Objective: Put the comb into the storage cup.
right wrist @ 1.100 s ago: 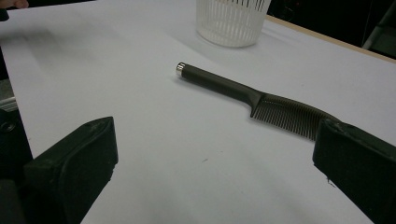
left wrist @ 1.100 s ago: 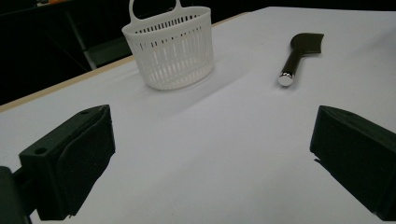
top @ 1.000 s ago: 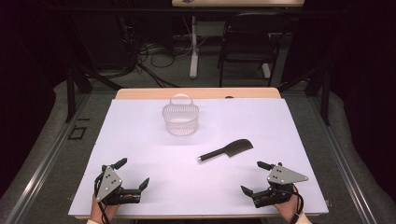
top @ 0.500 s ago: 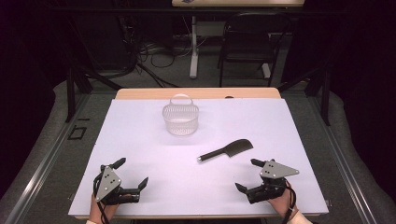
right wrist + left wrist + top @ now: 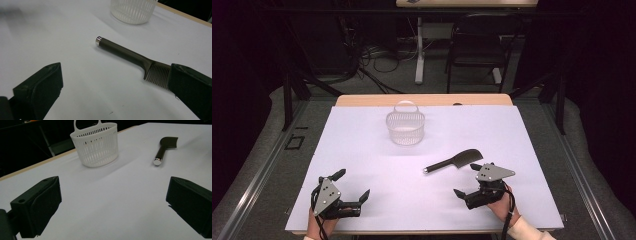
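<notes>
A white table (image 5: 362,145) takes up the middle of the high view. Above its centre stands a white slotted basket (image 5: 405,126), upright. Lower right, the right gripper (image 5: 468,184) hangs just beside the dark comb (image 5: 453,162), jaws spread wide, gripping nothing. Lower left, the left gripper (image 5: 352,189) rests well apart from the comb, jaws likewise wide and empty.

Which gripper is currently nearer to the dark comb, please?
The right gripper, open just short of the comb on the person's side. The left gripper rests open at the table's near left, well away.
</notes>
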`<state>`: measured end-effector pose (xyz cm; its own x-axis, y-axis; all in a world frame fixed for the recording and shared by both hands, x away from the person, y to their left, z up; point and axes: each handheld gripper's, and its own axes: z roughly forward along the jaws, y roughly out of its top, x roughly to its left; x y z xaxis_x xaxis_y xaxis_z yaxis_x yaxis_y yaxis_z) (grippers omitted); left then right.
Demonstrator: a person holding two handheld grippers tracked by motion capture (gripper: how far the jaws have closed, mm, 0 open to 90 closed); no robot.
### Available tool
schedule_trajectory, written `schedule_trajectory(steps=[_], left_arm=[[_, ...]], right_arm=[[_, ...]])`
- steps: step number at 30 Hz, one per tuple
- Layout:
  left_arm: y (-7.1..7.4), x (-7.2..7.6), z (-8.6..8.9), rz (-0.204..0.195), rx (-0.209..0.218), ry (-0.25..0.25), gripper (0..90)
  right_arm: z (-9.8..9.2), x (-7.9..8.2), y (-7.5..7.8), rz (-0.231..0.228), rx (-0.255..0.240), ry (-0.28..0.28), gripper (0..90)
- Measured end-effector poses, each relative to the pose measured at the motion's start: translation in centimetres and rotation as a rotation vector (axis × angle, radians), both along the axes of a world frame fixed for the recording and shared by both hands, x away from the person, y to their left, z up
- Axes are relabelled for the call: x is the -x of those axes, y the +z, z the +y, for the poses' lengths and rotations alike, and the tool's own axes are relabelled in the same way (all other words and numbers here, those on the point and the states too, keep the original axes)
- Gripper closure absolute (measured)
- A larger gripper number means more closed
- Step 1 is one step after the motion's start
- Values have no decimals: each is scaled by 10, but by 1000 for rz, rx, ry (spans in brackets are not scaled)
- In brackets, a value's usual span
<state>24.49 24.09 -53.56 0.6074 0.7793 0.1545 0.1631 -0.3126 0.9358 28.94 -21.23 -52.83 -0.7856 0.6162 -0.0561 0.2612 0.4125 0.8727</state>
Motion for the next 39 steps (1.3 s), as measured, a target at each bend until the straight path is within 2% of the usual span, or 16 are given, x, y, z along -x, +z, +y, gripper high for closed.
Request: schedule_trajectory(steps=[27, 39], left_arm=[[0, -1, 0, 4, 4, 0, 2], [0, -1, 0, 4, -2, 3, 2]], right_arm=[[25, -28, 2, 33, 26, 18, 0], [40, -37, 5, 35, 37, 43, 0]])
